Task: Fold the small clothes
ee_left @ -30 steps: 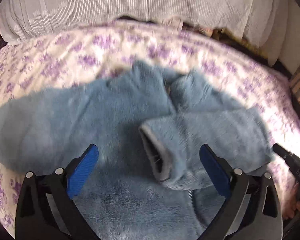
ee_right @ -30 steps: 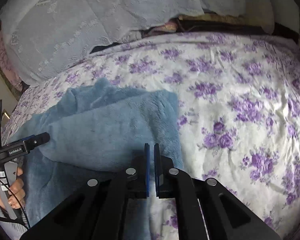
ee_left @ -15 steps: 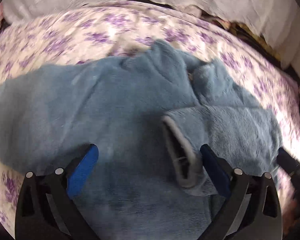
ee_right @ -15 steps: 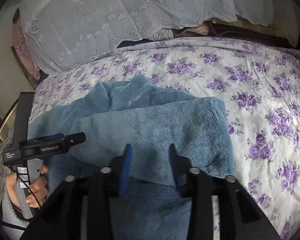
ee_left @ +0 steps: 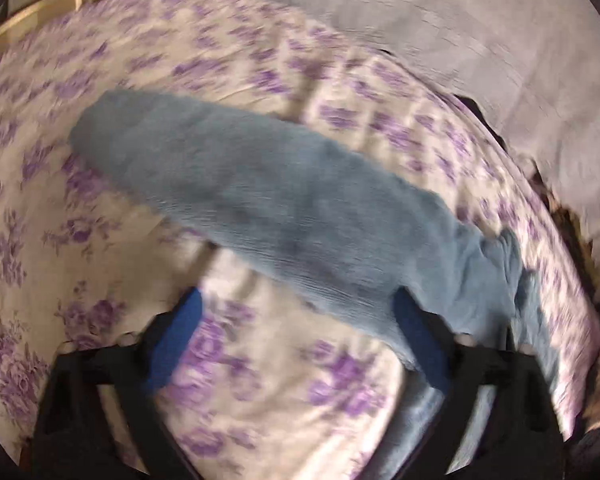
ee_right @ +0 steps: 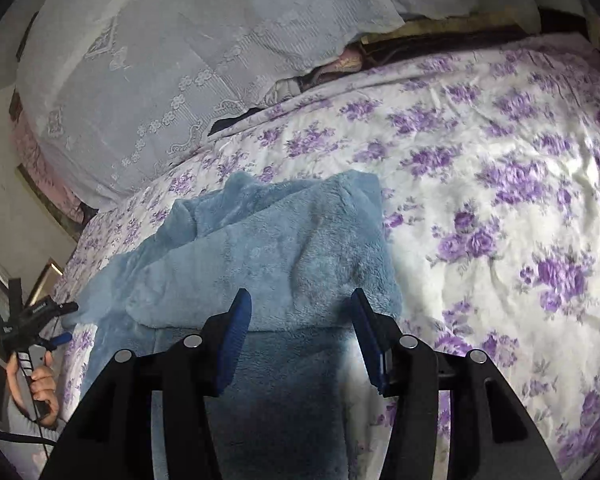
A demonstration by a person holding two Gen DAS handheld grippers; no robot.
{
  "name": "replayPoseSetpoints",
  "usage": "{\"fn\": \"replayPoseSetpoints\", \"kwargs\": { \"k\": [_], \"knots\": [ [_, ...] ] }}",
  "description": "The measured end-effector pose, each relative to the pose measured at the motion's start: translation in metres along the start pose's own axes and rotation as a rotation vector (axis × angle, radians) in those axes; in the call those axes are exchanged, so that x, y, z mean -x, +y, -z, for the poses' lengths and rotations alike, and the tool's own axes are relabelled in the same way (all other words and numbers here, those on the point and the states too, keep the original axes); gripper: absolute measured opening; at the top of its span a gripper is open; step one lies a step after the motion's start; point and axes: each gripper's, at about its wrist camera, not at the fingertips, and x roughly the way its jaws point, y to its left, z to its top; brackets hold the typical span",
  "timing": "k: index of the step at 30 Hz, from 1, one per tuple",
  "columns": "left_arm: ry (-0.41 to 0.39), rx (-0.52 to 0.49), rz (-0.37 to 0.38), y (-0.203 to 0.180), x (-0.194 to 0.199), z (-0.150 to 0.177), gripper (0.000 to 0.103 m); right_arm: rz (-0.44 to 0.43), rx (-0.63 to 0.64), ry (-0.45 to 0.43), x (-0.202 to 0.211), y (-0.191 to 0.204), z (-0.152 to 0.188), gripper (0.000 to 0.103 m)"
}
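Observation:
A fluffy blue garment (ee_right: 268,264) lies on the purple-flowered bedsheet (ee_right: 500,184), with one sleeve folded across its body. In the left wrist view its other sleeve (ee_left: 268,200) stretches out flat to the left over the sheet. My left gripper (ee_left: 300,332) is open and empty, hovering just short of that sleeve; the view is blurred. It also shows in the right wrist view (ee_right: 56,320), at the garment's left edge. My right gripper (ee_right: 300,320) is open and empty, just above the folded sleeve's near edge.
A white lace-covered pillow pile (ee_right: 180,60) lies along the head of the bed. A dark gap with bundled cloth (ee_right: 380,60) runs behind the sheet. A wooden frame (ee_left: 32,12) stands beyond the bed's left side.
My right gripper went from shut to open and let go of the folded sleeve. My left gripper swung left from the garment's body to the outstretched sleeve.

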Motion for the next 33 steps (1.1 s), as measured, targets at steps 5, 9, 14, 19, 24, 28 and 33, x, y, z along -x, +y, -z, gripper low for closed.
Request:
{"fn": "replayPoseSetpoints", "kwargs": {
  "k": [5,9,14,19,24,28,33],
  "knots": [
    [0.116,0.138,0.138,0.050,-0.019,-0.027,0.066,-0.015,-0.007,-0.007,0.002,-0.001,0.003,0.052],
    [0.065,0.173,0.165,0.062,-0.002,-0.027,0.068,-0.038,-0.034,-0.013,-0.003,-0.008,0.010,0.052],
    [-0.010,0.255,0.145,0.077,-0.005,-0.038,0.075,-0.113,-0.109,0.000,-0.012,-0.023,0.013,0.051],
    [-0.069,0.335,0.180,0.093,-0.017,-0.044,0.056,-0.134,-0.123,-0.029,-0.008,-0.024,0.013,0.050],
    [-0.051,0.318,0.191,0.092,-0.018,-0.044,0.010,-0.145,-0.127,-0.057,-0.003,-0.025,0.011,0.050],
    [-0.072,0.254,0.147,0.076,-0.006,-0.045,0.009,-0.145,-0.134,-0.085,0.003,-0.027,0.010,0.050],
    [-0.087,0.125,0.141,0.040,0.018,-0.045,0.009,-0.147,-0.136,-0.087,0.003,-0.028,0.010,0.051]
  ]
}}
